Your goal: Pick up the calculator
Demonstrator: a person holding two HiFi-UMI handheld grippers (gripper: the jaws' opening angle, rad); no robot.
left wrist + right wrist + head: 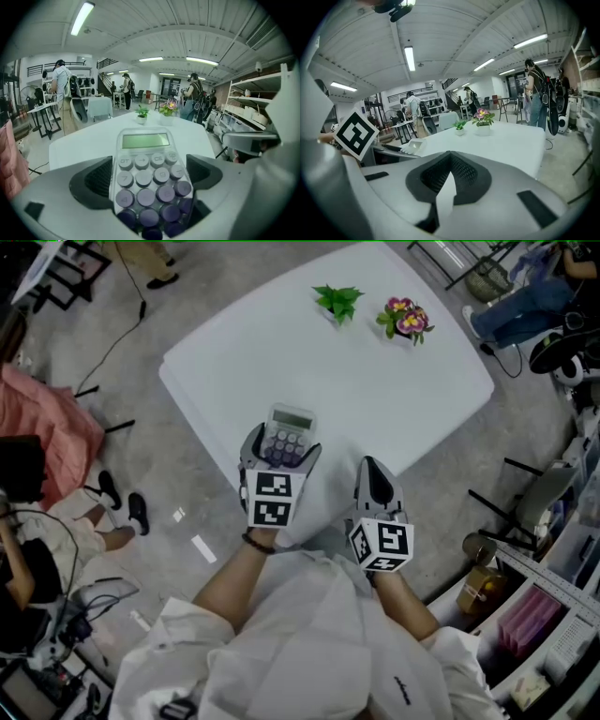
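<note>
White table (281, 352) fills the middle of the head view, standing on a grey workshop floor, with a small green plant (337, 301) and a pot of pink flowers (405, 320) at its far end. At the near edge the left gripper (281, 457) is clamped on the calculator (286, 435), one jaw on each long side. The left gripper view shows what the head view cannot: round purple keys run between the dark pads (96, 180) and the pale green display pokes out beyond them toward the plants. The right gripper (375, 479) sits just to the right, near the table edge. Its own view shows its jaws pressed together with nothing between them. That view also catches the left gripper's marker cube (356, 133) on its left.
</note>
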